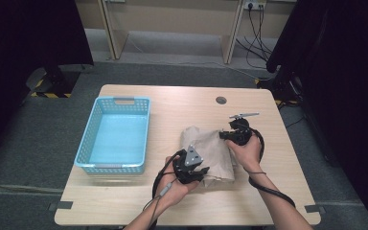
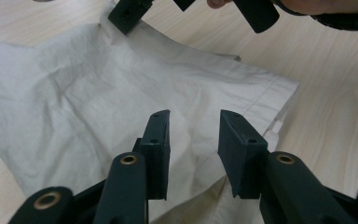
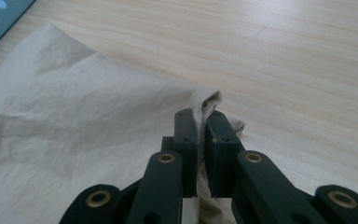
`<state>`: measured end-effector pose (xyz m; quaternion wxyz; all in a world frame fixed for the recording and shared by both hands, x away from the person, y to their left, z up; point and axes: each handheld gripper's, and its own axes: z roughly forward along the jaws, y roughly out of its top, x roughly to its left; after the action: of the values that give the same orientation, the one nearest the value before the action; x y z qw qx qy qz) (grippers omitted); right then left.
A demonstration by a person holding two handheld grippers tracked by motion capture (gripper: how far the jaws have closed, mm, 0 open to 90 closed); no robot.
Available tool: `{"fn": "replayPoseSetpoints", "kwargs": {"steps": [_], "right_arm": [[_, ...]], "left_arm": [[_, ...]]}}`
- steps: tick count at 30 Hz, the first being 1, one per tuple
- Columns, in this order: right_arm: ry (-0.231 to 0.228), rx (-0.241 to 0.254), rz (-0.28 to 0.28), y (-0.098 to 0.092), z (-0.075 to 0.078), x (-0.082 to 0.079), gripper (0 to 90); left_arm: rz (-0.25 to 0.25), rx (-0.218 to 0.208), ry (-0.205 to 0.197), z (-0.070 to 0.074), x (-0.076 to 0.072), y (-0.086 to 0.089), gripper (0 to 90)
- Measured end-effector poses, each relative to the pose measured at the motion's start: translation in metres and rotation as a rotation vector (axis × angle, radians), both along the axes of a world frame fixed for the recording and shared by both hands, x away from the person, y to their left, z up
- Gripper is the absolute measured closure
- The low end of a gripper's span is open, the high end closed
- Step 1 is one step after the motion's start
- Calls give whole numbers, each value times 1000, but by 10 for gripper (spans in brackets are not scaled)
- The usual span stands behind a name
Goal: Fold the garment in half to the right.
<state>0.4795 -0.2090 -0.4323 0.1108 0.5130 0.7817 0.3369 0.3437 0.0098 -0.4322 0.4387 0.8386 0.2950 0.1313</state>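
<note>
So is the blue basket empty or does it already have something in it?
Empty. In the high view the blue basket shows only its bare floor; the beige cloth lies on the table beside it.

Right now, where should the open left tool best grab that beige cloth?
Probably the near edge of the beige cloth, approached low from the person's side. The left gripper hovers open there, where the folded layers form a thicker hem to pinch; the right gripper already clamps a far corner.
</note>
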Motion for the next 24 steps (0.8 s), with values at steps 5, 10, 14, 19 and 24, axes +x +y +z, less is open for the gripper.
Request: {"fn": "replayPoseSetpoints", "kwargs": {"steps": [5, 10, 14, 19, 24], "right_arm": [[13, -11, -4, 0, -7, 1, 825], [37, -38, 4, 2, -11, 1, 699], [56, -66, 12, 3, -6, -3, 545], [39, -75, 0, -7, 9, -16, 483], [110, -81, 32, -14, 3, -33, 488]], "left_arm": [[-12, 17, 17, -8, -7, 1, 629], [-8, 13, 25, -14, -9, 2, 623], [-10, 9, 14, -15, -11, 2, 612], [7, 4, -38, -7, -15, 8, 523], [9, 22, -75, -1, -22, 19, 413]]}}
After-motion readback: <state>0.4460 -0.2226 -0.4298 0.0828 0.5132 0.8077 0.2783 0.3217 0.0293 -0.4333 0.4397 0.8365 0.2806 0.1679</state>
